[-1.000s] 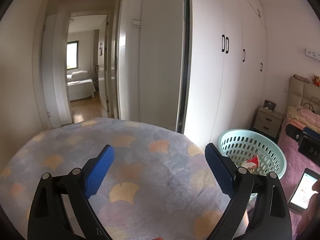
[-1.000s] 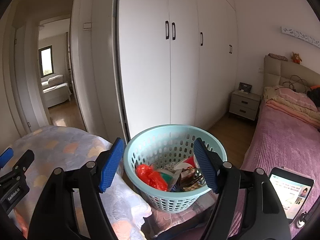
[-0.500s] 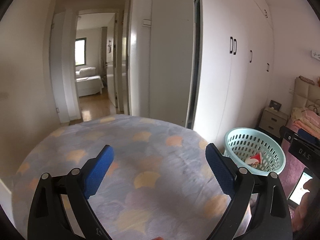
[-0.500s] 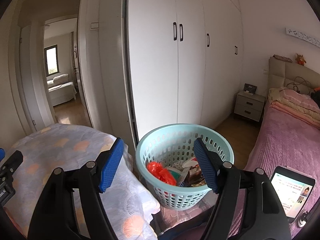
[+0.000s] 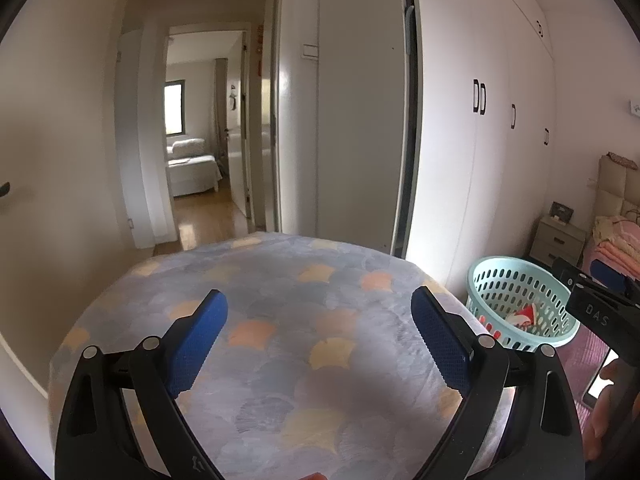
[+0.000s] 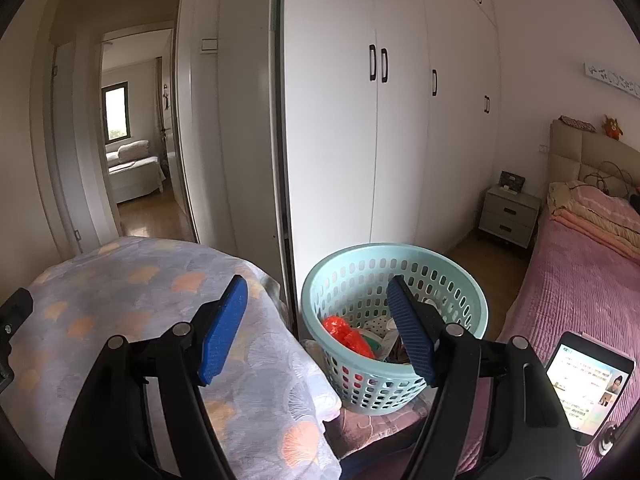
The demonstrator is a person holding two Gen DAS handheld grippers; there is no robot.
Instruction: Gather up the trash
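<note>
Blue ribbed pads (image 5: pixel 196 344) tip the left gripper (image 5: pixel 320 332), whose jaws stand wide apart with nothing between them, hanging over a cloth-covered surface (image 5: pixel 280 304) printed with orange and yellow fan shapes on grey-lilac. Past its right edge sits a pale turquoise perforated basket (image 5: pixel 516 280) with a scrap of red-and-white trash (image 5: pixel 524 315) visible inside — the right gripper's black frame (image 5: pixel 596 312) cuts in front of it, and a fingertip (image 5: pixel 610 372) shows near a lit screen at the edge. Behind stand white wardrobe doors (image 5: pixel 492 160) with black handles, a bedside cabinet (image 5: pixel 558 240), and an open doorway (image 5: pixel 204 140) to another room. From the right wrist view, the right gripper (image 6: pixel 316 320) is likewise spread wide and empty, its left pad above the covered surface (image 6: pixel 132 292) and its right pad in front of the basket (image 6: pixel 360 264). The basket rests on the floor between that surface and a pink-covered bed (image 6: pixel 576 280), holding the collected trash — a crumpled red plastic bag (image 6: pixel 344 334) and mixed wrappers (image 6: pixel 384 332). A tablet (image 6: pixel 588 380) with a bright screen lies on the bed.
</note>
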